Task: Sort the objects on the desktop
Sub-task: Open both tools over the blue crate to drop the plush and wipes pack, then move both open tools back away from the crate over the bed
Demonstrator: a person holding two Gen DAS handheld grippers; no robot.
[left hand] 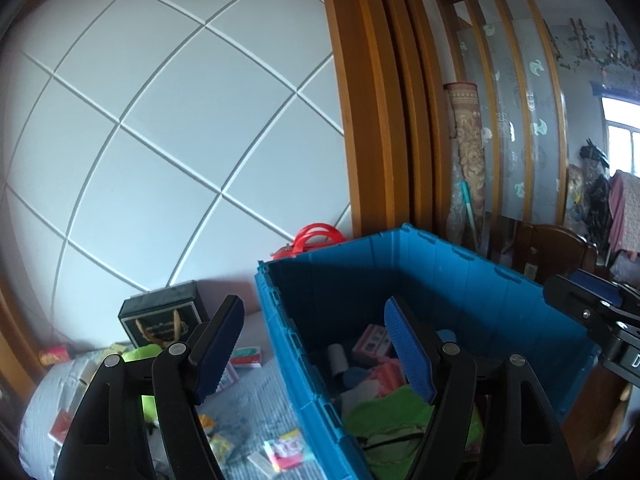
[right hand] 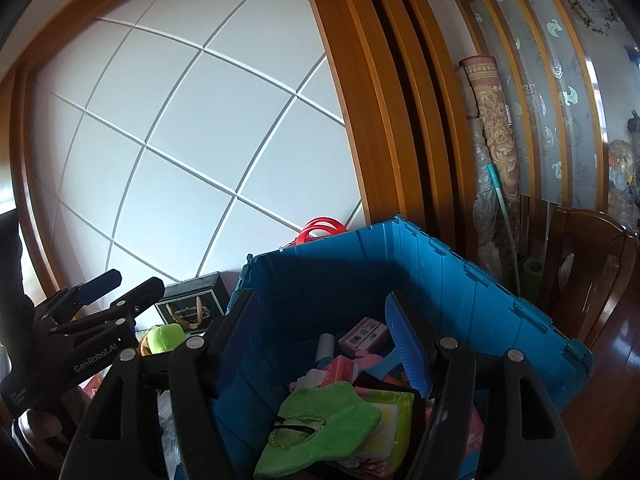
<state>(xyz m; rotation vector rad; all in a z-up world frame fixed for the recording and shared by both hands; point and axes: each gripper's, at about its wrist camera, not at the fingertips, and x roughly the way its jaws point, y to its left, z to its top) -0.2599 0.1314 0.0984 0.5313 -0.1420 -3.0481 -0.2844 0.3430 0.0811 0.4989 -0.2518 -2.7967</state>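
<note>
Left hand-held gripper [left hand: 316, 348] and right hand-held gripper [right hand: 320, 344] side by side, jaws apart, both empty.

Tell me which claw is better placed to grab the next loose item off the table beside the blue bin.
Left. The left claw hangs open straddling the blue bin's near wall, with loose packets right below it. The right claw is open over the bin's contents.

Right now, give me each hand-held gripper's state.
Left hand-held gripper: open, holding nothing.
Right hand-held gripper: open, holding nothing, over the blue crate.
</note>
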